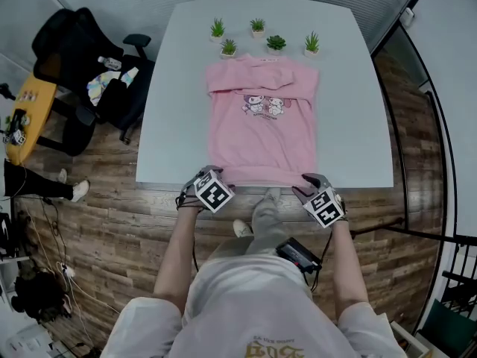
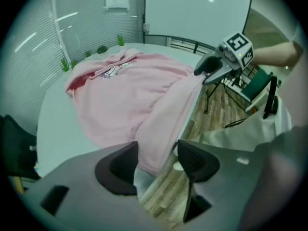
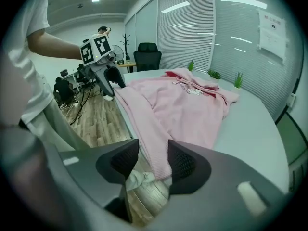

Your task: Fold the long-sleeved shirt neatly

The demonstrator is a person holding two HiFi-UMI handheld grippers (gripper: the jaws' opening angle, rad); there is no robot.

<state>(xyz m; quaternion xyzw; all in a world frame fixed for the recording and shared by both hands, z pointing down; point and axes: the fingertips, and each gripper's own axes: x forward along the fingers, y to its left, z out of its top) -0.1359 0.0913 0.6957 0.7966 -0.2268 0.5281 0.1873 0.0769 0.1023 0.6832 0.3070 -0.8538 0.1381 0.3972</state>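
A pink long-sleeved shirt (image 1: 262,121) with a cartoon print lies flat on the white table (image 1: 171,125), sleeves folded in, hem along the near edge. My left gripper (image 1: 211,171) is at the hem's left corner. In the left gripper view the jaws (image 2: 158,158) stand apart around that corner of the shirt (image 2: 130,95), with a gap on one side. My right gripper (image 1: 309,179) is at the hem's right corner. Its jaws (image 3: 153,158) straddle the hem of the shirt (image 3: 183,105) without pinching it.
Several small potted plants (image 1: 257,26) line the table's far edge behind the collar. A black office chair (image 1: 89,73) and a yellow side table (image 1: 26,118) stand at the left. The floor is wood planks (image 1: 134,222). Glass walls with blinds surround the table.
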